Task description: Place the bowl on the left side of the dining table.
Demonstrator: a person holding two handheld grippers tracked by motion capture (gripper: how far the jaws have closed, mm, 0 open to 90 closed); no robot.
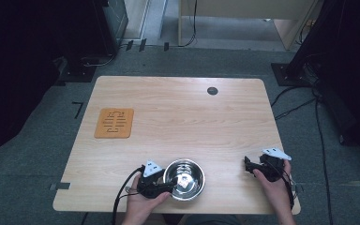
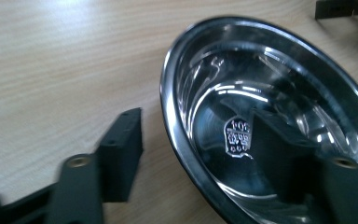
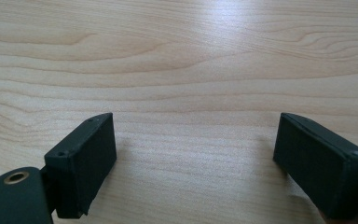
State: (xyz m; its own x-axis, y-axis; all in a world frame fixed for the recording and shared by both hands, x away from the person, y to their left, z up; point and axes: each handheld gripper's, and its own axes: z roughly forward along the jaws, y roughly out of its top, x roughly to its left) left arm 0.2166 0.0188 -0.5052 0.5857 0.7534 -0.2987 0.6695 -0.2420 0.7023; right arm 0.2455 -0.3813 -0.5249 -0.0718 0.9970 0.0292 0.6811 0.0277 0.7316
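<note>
while the steel bowl (image 1: 183, 173) sits near the front edge of the table (image 1: 178, 112), your left gripper (image 1: 166, 183) straddles its rim, one jaw outside and one inside, spread apart without pinching it. your right gripper (image 1: 246, 166) rests well off to the right, jaws wide apart over bare wood. an orange trivet (image 1: 114, 123) lies far left.

Overhead light falls bright on the wooden table (image 1: 178, 117); the room's far corners lie dark. Glare streaks the steel bowl (image 2: 261, 116). The left gripper (image 2: 191, 172) is blurred nearby.
</note>
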